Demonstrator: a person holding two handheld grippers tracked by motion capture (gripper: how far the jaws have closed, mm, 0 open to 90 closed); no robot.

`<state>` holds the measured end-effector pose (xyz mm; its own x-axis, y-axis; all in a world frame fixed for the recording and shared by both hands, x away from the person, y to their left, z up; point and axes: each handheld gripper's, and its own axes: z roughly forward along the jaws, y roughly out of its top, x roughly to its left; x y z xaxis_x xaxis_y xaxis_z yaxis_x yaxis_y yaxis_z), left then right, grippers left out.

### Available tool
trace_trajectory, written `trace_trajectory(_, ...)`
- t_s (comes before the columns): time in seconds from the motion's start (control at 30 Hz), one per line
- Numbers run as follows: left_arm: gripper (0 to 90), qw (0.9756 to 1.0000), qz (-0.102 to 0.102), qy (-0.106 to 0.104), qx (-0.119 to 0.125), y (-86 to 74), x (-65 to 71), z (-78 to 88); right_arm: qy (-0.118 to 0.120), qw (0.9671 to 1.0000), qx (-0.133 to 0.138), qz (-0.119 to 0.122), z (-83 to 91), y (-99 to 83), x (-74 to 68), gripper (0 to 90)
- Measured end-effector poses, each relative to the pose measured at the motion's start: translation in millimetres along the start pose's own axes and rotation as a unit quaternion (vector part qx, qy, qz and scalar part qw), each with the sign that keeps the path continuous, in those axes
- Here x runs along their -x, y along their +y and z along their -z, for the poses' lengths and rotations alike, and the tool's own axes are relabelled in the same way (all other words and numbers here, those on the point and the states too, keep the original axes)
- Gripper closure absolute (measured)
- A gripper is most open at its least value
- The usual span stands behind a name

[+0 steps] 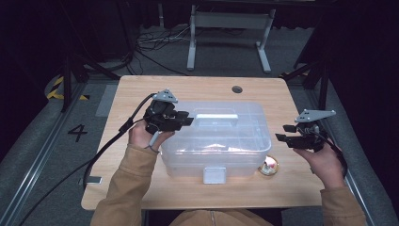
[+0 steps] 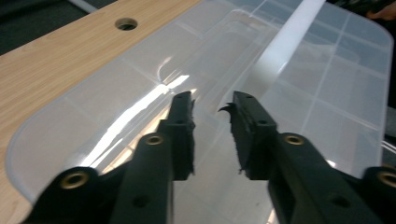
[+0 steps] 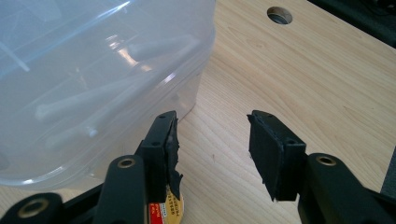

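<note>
1. High view: a clear plastic storage box with its lid on sits mid-desk, its white latch at 6 o'clock.
2. Left tongs hover over the lid's 9 o'clock edge, beside the handle.
3. Left gripper view: the left tongs stand narrowly apart above the lid, nothing clamped between them.
4. Right tongs hang at the box's 3 o'clock, apart and empty.
5. Right gripper view: the right tongs frame bare desk beside the box wall.
6. A small round gold-rimmed object lies at the box's 5 o'clock corner.
</note>
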<state>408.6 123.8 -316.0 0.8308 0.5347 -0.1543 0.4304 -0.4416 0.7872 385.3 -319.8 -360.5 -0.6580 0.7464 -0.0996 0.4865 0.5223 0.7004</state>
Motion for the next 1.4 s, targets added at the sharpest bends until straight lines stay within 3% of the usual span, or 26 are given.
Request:
trace_trajectory(0.07, 78.3, 0.9997, 0.008, -0.021, -0.004, 1.5, -3.1, 0.7, 0.000, 1.0000, -0.001, 0.000, -0.4, -0.1, -0.1, 51.9)
trace_trajectory(0.2, 79.6, 0.9997, 0.005, -0.019, -0.011, 1.7, -4.6, 0.4, 0.001, 1.0000, -0.001, 0.002, -1.1, -0.1, -0.3, 51.6)
trace_trajectory(0.3, 71.7, 0.9996, 0.007, -0.028, -0.008, 2.4, -5.1, -0.2, 0.002, 1.0000, -0.002, 0.002, -1.7, 0.0, -0.6, 51.4)
trace_trajectory(0.5, 64.2, 0.9996, 0.004, -0.028, -0.009, 3.6, -4.5, 2.3, 0.003, 1.0000, -0.007, 0.004, -4.2, 0.0, -1.6, 50.9)
trace_trajectory(0.67, 59.6, 0.9993, -0.005, -0.038, 0.005, 4.7, -2.6, 10.7, 0.003, 1.0000, -0.006, 0.004, -3.7, -0.2, -1.8, 50.9)
trace_trajectory(0.77, 59.6, 0.9982, -0.010, -0.058, 0.013, 6.0, 0.1, 11.7, 0.002, 1.0000, -0.004, 0.004, -2.9, -0.4, -1.2, 50.9)
trace_trajectory(0.9, 58.8, 0.9982, -0.026, -0.054, -0.007, 9.3, 5.0, 0.8, 0.002, 1.0000, -0.007, 0.006, -4.0, -0.5, -2.8, 50.9)
trace_trajectory(1.0, 58.9, 0.9977, -0.035, -0.057, -0.009, 11.4, 6.9, -7.9, 0.001, 1.0000, -0.007, 0.006, -3.7, -1.2, -3.2, 50.9)
trace_trajectory(1.07, 61.7, 0.9975, -0.046, -0.054, -0.004, 11.5, 6.7, -11.4, 0.000, 1.0000, -0.007, 0.006, -2.6, -2.0, -3.1, 50.9)
trace_trajectory(1.23, 70.0, 0.9976, -0.046, -0.052, -0.006, 12.2, 3.9, -15.3, 0.000, 1.0000, -0.006, 0.005, -1.9, -2.8, -3.3, 50.9)
trace_trajectory(1.4, 75.4, 0.9980, -0.056, -0.030, -0.005, 12.3, 5.9, -15.6, 0.014, 0.9999, -0.004, 0.008, -3.7, -2.7, -3.4, 53.2)
